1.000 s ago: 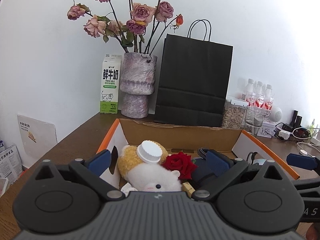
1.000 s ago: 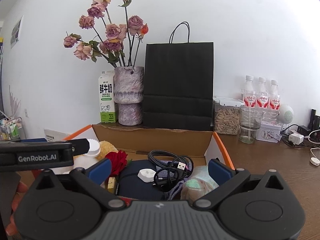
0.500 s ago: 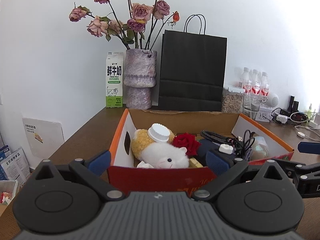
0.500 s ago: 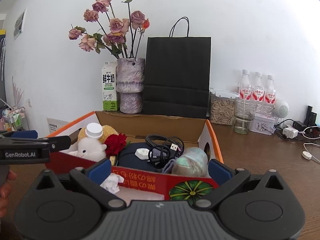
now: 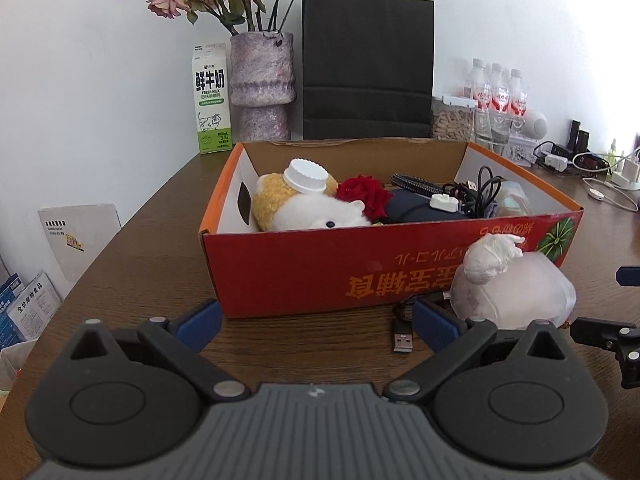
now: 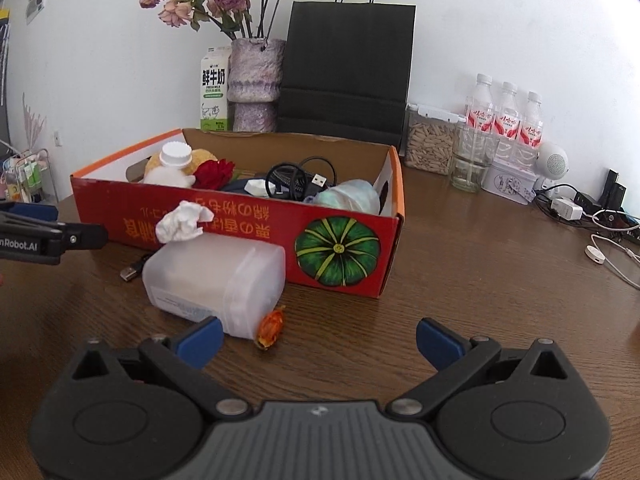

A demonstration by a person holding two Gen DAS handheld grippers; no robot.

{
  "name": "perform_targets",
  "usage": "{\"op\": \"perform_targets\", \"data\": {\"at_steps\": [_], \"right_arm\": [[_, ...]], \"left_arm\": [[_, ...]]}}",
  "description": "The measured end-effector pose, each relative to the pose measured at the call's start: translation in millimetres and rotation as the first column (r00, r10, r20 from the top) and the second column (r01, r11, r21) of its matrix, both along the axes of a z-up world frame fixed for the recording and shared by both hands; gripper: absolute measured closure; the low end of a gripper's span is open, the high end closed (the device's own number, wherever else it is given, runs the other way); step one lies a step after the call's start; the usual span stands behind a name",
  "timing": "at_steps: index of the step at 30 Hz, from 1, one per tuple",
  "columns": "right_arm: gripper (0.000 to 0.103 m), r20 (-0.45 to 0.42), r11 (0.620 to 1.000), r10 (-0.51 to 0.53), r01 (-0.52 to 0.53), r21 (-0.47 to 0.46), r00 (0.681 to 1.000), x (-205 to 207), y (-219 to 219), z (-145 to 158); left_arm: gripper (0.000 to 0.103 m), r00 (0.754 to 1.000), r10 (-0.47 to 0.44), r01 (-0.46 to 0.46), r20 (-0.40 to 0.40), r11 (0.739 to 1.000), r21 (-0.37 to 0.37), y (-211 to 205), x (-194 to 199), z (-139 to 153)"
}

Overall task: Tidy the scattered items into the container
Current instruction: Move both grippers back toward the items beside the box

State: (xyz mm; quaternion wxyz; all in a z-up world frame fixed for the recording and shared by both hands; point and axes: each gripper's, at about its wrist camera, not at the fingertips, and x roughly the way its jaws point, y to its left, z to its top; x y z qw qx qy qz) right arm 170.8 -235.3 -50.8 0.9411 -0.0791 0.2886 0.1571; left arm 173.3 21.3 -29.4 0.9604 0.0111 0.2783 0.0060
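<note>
A red cardboard box (image 5: pixel 320 268) (image 6: pixel 248 224) holds a plush toy (image 5: pixel 304 212), a white-capped bottle (image 5: pixel 306 176), a red rose (image 5: pixel 366 196), cables (image 5: pixel 472 196) and a dark pouch. In front of the box lie a frosted plastic tub (image 6: pixel 216 276) (image 5: pixel 516 296) on its side, a crumpled tissue (image 6: pixel 182 220) (image 5: pixel 492 258) on top of it, a USB cable end (image 5: pixel 402 338) (image 6: pixel 130 274) and a dried orange flower (image 6: pixel 270 326). My left gripper (image 5: pixel 316 326) is open, low over the table before the box. My right gripper (image 6: pixel 318 342) is open, just short of the tub and flower.
At the back stand a milk carton (image 5: pixel 211 100), a vase of dried roses (image 5: pixel 262 84), a black paper bag (image 5: pixel 368 68), a seed jar (image 6: pixel 430 146), a glass and water bottles (image 6: pixel 506 118). Chargers and cables (image 6: pixel 600 232) lie at the right. The table's left edge drops off.
Both grippers have pulled back and down from over the box; the box's red front wall, the tub, the tissue and the USB end have come into view in front of it.
</note>
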Motion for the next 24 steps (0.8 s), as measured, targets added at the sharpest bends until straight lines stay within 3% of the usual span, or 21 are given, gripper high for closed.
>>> {"op": "perform_targets", "data": {"at_steps": [7, 17, 24], "right_arm": [[0.007, -0.032, 1.0, -0.015, 0.015, -0.013, 0.999, 8, 5, -6], [0.009, -0.048, 0.999, -0.028, 0.027, -0.022, 0.998, 14, -3, -10], [0.02, -0.051, 1.0, -0.014, 0.013, -0.024, 0.999, 16, -9, -11]], "left_arm": [[0.0, 0.999, 0.012, -0.01, -0.049, 0.999, 0.035, -12, 13, -8], [0.0, 0.998, 0.006, -0.004, -0.066, 1.0, 0.031, -16, 20, -11], [0.0, 0.997, -0.009, 0.011, -0.077, 1.0, 0.025, -21, 26, -14]]}}
